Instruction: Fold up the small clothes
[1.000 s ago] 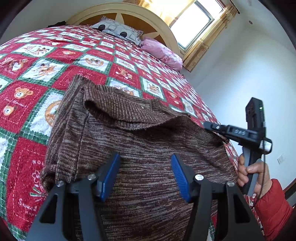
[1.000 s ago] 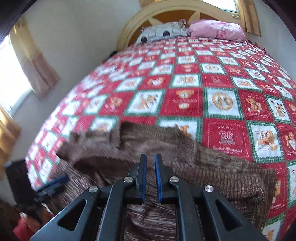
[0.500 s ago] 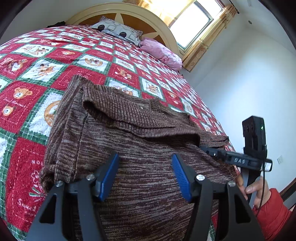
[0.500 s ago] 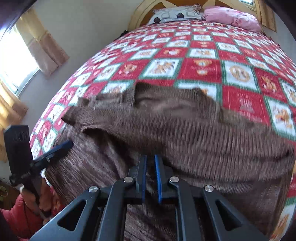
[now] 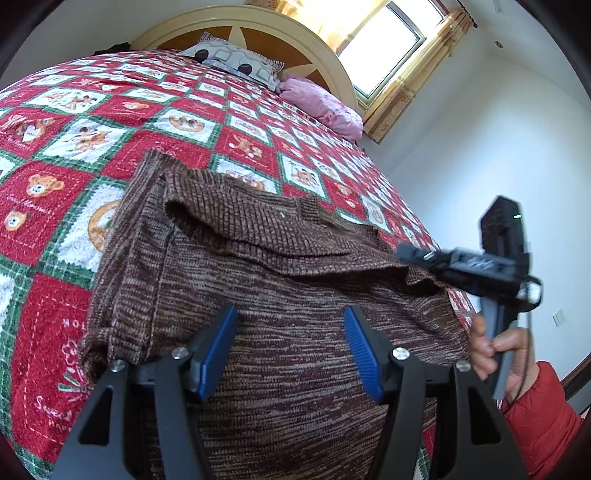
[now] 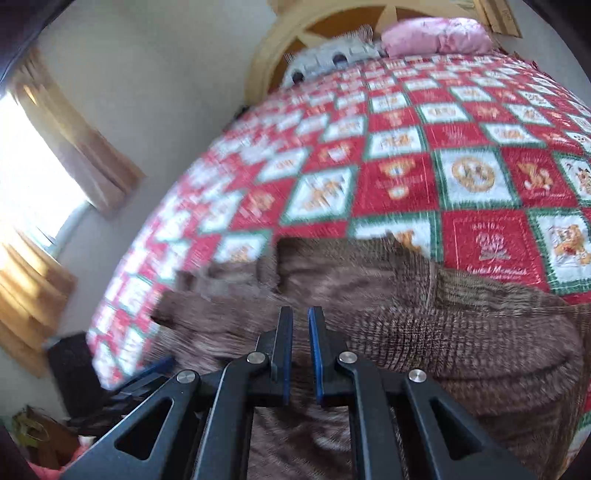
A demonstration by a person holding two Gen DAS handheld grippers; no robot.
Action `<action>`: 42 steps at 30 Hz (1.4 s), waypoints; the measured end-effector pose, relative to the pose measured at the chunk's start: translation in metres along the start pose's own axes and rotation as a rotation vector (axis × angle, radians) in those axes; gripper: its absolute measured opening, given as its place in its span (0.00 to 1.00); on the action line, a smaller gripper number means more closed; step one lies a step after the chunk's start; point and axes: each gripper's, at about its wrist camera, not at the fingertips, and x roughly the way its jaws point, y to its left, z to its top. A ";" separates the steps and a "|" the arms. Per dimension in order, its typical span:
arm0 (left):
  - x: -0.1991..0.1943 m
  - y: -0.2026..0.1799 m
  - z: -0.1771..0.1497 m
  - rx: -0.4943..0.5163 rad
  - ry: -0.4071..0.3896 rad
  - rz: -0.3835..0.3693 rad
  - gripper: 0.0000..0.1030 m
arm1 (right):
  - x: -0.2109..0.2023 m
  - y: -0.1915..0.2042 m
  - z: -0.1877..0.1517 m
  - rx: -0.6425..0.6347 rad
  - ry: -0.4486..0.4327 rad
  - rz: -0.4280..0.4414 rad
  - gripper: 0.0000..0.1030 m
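A brown knitted sweater lies on the red, white and green patchwork quilt, with its far part folded back over itself. My left gripper is open and empty, low over the sweater's near part. My right gripper has its jaws nearly closed with a thin gap and nothing visible between them; it hovers over the sweater. In the left wrist view the right gripper is at the sweater's right edge, held by a hand in a red sleeve. The right wrist view is motion-blurred.
A patterned pillow and a pink pillow lie at the cream headboard. A curtained window is behind the bed. The quilt's right edge drops off near a white wall. Dark objects stand by the bed.
My right gripper has lifted and swung back up from low over the sweater, staying nearly closed. The left gripper has hardly moved and stays open.
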 end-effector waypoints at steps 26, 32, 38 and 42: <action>0.000 0.001 -0.001 -0.001 -0.001 -0.002 0.62 | 0.031 0.024 -0.022 -0.058 -0.004 -0.244 0.09; 0.000 0.001 -0.001 -0.003 -0.002 -0.006 0.62 | 0.036 0.022 0.017 -0.076 -0.087 -0.309 0.09; 0.000 0.000 -0.001 -0.003 -0.002 -0.007 0.62 | -0.017 0.015 0.041 -0.058 -0.197 -0.280 0.09; 0.000 -0.001 -0.001 -0.004 -0.003 -0.008 0.62 | -0.064 0.004 0.020 -0.085 -0.227 -0.308 0.09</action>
